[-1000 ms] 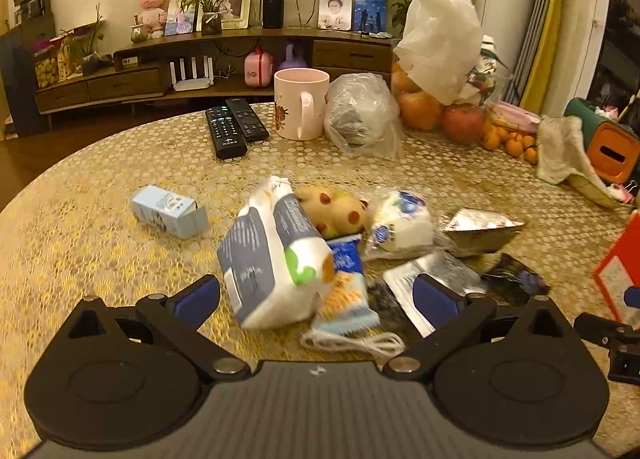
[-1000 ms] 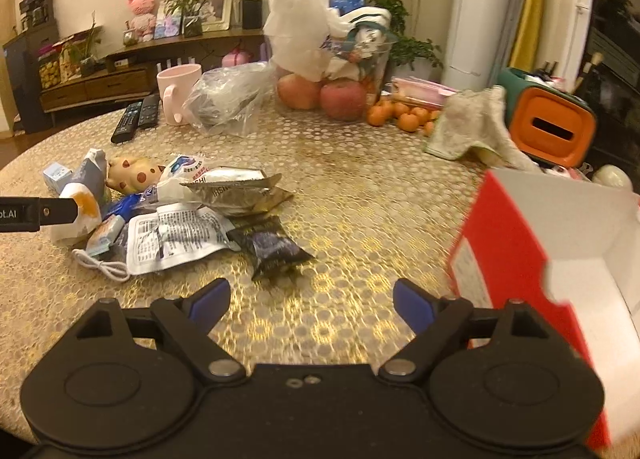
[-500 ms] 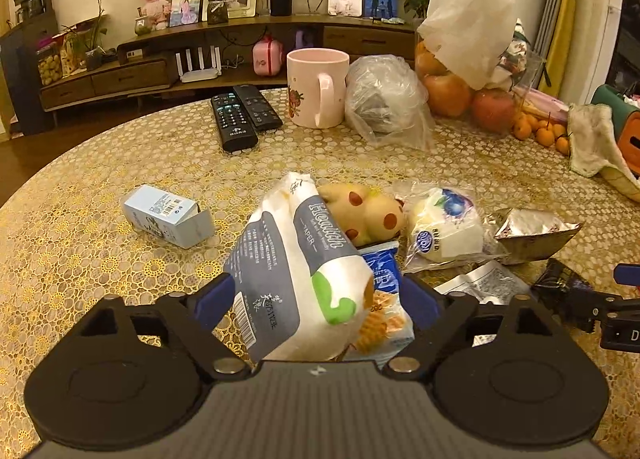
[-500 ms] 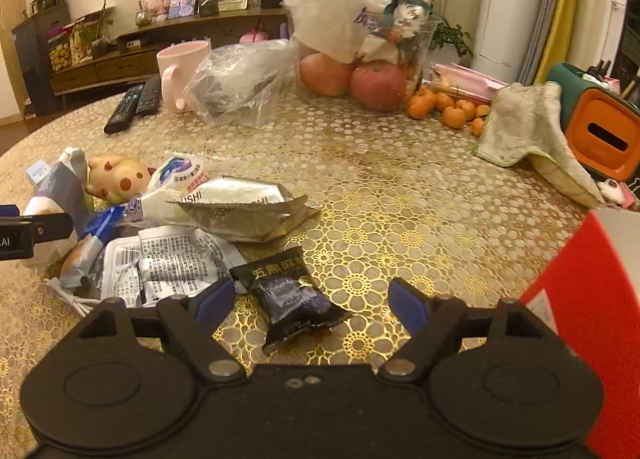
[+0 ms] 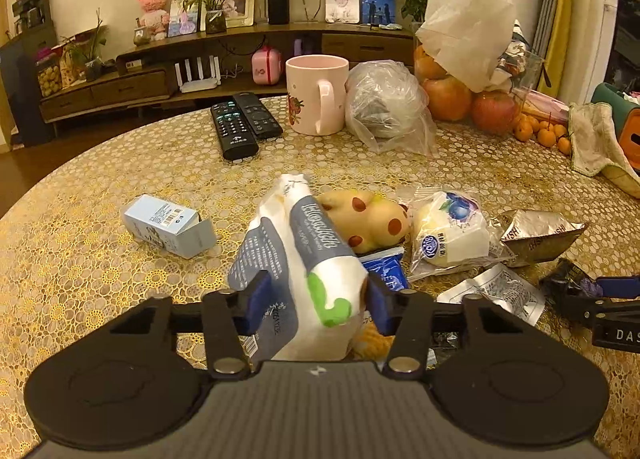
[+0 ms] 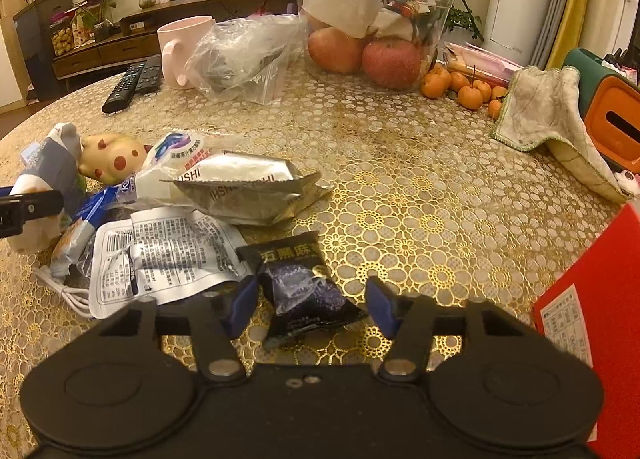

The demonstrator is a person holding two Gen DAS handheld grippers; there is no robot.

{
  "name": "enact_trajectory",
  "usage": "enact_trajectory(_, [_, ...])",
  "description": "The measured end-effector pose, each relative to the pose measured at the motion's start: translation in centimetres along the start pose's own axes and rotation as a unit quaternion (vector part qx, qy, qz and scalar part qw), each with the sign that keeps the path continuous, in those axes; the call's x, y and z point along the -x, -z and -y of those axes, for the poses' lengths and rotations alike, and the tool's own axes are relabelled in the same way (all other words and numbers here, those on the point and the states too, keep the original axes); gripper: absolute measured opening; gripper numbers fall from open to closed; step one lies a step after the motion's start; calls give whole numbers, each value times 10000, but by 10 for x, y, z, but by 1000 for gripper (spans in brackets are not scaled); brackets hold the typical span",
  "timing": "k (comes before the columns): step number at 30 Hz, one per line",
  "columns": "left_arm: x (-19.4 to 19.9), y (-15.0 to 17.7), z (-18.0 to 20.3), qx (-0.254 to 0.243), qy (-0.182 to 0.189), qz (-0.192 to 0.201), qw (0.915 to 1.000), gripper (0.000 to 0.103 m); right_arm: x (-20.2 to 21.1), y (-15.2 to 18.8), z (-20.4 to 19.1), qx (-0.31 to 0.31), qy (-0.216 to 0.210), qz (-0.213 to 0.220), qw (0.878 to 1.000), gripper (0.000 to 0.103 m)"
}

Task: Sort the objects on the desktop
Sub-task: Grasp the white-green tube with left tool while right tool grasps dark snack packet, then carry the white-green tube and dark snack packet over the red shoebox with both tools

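Since each gripper straddles its own packet, the layout reads as follows, placed relative to the spotted yellow rubber toy [image 5: 366, 219]
Left gripper [image 5: 316, 301]: blue pads pressed against both flanks of the soft white-and-grey plastic pouch with a green mark [image 5: 298, 259], pinching it
Pouch position: directly in front of the gripper, just left of the toy, long axis running away from the camera toward the toy, far end tilted up
Right gripper [image 6: 310, 305]: fingers spread, either side of the small black-and-purple foil snack packet [image 6: 304, 287], neither pad visibly touching
Snack packet position: flat on the gold-patterned tablecloth [image 6: 400, 163], right of the toy and nearer the camera, long axis roughly along the fingers
Nearer hand: left for the pouch, right for the snack packet
Container: red cardboard box [image 6: 600, 319], well right of the toy; interior not visible
Judgement: closing the right gripper looks like the pending step
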State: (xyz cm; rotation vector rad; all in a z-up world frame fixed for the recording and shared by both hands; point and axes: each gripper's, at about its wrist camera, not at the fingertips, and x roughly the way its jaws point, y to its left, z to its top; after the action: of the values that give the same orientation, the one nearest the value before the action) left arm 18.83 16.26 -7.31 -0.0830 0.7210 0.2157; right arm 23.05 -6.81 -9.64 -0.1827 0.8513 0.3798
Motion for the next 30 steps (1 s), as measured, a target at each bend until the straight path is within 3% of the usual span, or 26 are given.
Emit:
enact_trajectory(11, [13,-3,2,-110,-67,157,9998,20,11,2,1,-91,-21,15,10000,37])
enact_trajectory(20, [44,-8,0,-103,-107,360,9992,17,39,5,10,-233,-16,157,9996,34])
enact_trajectory(30, [94,-4,25,-243,191,448,9985,17,94,14,21,-324,-2,424,9986,34])
